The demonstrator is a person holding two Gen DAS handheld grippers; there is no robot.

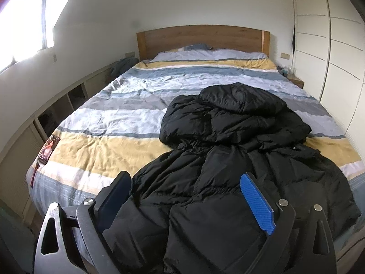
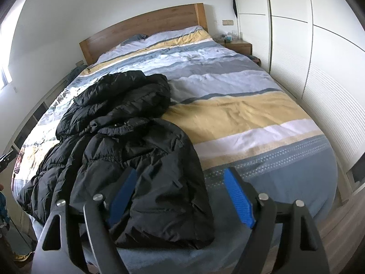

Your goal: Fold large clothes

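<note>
Nearest, the left gripper [image 1: 186,178] hangs released over the foot edge of the bed [image 1: 95,150], its blue pads [image 1: 256,199] spread wide with nothing pinched between them. The black puffer jacket [image 1: 228,159] lies crumpled directly beneath and ahead of it, hem at the foot edge, bulk running toward the bed's middle. The right gripper [image 2: 180,178] is likewise released above the foot edge, one finger over the jacket's near corner, the other over bare striped duvet [image 2: 251,114] (whether either pad touches the fabric cannot be told). On the left edge of the bed, near the foot corner, rests a small card [image 1: 49,148]. Farther off, pillows [image 1: 237,53] sit against the wooden headboard [image 1: 200,37]. A nightstand [image 2: 238,44] stands beside the head corner, and white wardrobe doors [image 2: 296,52] line that side.
</note>
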